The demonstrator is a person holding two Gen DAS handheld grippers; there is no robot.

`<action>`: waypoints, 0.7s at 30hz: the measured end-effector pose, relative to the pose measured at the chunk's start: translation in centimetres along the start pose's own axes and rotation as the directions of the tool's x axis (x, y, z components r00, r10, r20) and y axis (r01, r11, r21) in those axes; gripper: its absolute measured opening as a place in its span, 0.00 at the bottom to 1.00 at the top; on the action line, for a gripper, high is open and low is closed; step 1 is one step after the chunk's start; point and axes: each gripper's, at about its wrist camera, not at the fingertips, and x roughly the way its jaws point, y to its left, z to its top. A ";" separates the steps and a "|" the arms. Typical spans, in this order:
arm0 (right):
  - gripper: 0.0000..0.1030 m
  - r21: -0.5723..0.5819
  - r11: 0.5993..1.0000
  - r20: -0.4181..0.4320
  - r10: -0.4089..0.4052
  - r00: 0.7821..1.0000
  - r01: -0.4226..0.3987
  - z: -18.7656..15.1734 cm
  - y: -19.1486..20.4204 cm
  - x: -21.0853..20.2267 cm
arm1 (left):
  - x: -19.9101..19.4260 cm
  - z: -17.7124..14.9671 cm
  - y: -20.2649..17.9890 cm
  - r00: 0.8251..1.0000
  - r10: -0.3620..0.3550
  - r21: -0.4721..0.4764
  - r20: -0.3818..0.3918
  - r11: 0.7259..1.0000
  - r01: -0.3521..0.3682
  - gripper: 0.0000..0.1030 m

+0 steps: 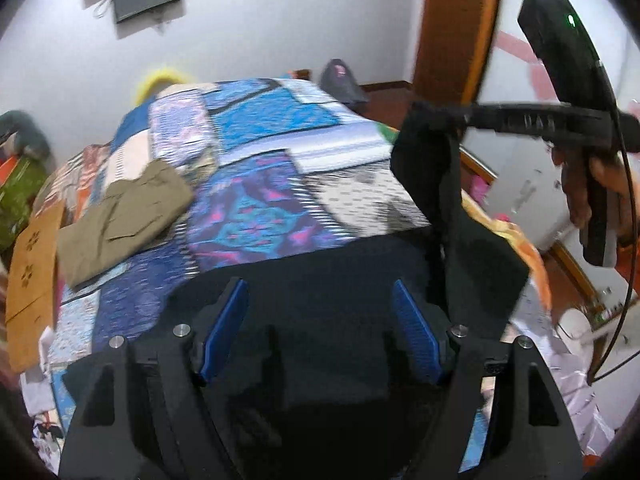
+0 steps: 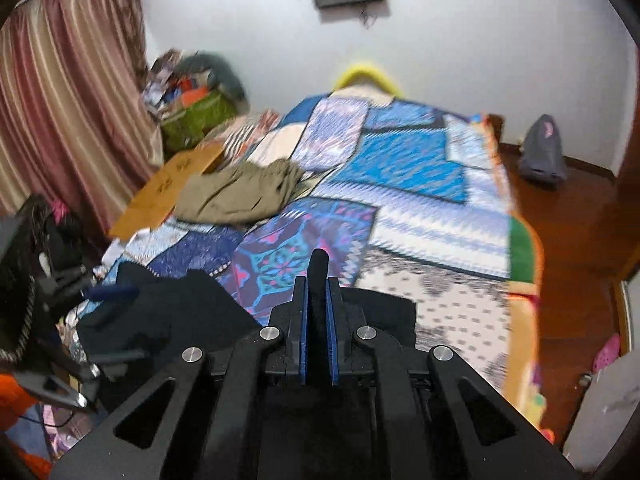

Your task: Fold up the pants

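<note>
Between the blue pads of the right hand-held gripper (image 2: 319, 292) a fold of black pants (image 2: 318, 276) is clamped tight, the jaws closed on the cloth. Only a narrow strip of fabric shows above the pads; the rest drops below and to the left of that hand-held gripper, where its outline melts into dark blur. From the left wrist view the same pants (image 1: 464, 216) hang from the right hand-held gripper (image 1: 436, 114) up at the right, and more black cloth spreads under and ahead of the left hand-held gripper (image 1: 320, 312). Its two blue pads stand wide apart and released, with nothing pinched between them; whether they brush the cloth beneath I cannot tell. A hand (image 1: 592, 188) wraps the right tool's handle, partly cut off by the frame edge.

Ahead of both hand-held grippers lies one bed under a patchwork quilt (image 2: 404, 168). One pair of khaki pants (image 2: 240, 192) lies on it, ahead and to the left, folded but rumpled. One brown flat sheet of cardboard (image 2: 168, 196) sits just beyond them at the bed's left edge; whether the two touch is unclear. One grey bag (image 2: 542, 152) sits on the floor far to the right. Both views are smeared by motion, so patterns and edges stay soft.
</note>
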 end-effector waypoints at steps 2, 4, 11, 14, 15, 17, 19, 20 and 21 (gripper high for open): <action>0.07 0.025 1.000 0.012 -0.017 1.000 0.016 -0.6 -1.3 -1.1 | 0.4 0.1 -1.9 0.999 -0.049 0.004 -0.018 0.999 0.049 0.72; 0.07 0.054 0.998 0.019 -0.029 0.999 0.028 -1.4 -2.5 -2.2 | 0.9 0.2 -4.1 0.993 -0.108 0.008 -0.039 0.994 0.109 0.72; 0.07 0.114 0.992 0.036 -0.049 0.998 0.045 -3.9 -5.1 -4.3 | 2.8 -0.6 -11.0 0.984 -0.160 0.090 -0.075 0.982 0.167 0.72; 0.07 0.130 0.991 0.045 -0.043 0.998 0.037 -4.4 -5.7 -4.8 | 4.0 -0.9 -12.6 0.986 -0.135 0.114 -0.099 0.983 0.146 0.48; 0.07 0.135 0.990 0.048 -0.039 0.998 0.032 -4.4 -5.8 -4.8 | 4.5 -1.0 -13.0 0.985 -0.129 0.116 -0.114 0.983 0.142 0.41; 0.07 0.141 0.990 0.060 -0.032 0.998 0.023 -4.6 -6.2 -5.3 | 5.1 -1.2 -13.1 0.984 -0.120 0.110 -0.131 0.985 0.135 0.14; 0.07 0.140 0.990 0.073 -0.023 0.997 0.013 -4.4 -6.3 -5.5 | 5.5 -1.1 -13.0 0.987 -0.100 0.092 -0.125 0.989 0.112 0.05; 0.07 0.138 0.990 0.079 -0.020 0.997 0.009 -4.3 -6.4 -5.6 | 5.4 -1.0 -12.8 0.989 -0.092 0.084 -0.115 0.991 0.102 0.04; 0.07 0.132 0.991 0.090 -0.018 0.996 0.006 -3.9 -6.3 -5.7 | 5.1 -0.7 -12.5 0.992 -0.084 0.069 -0.095 0.993 0.091 0.03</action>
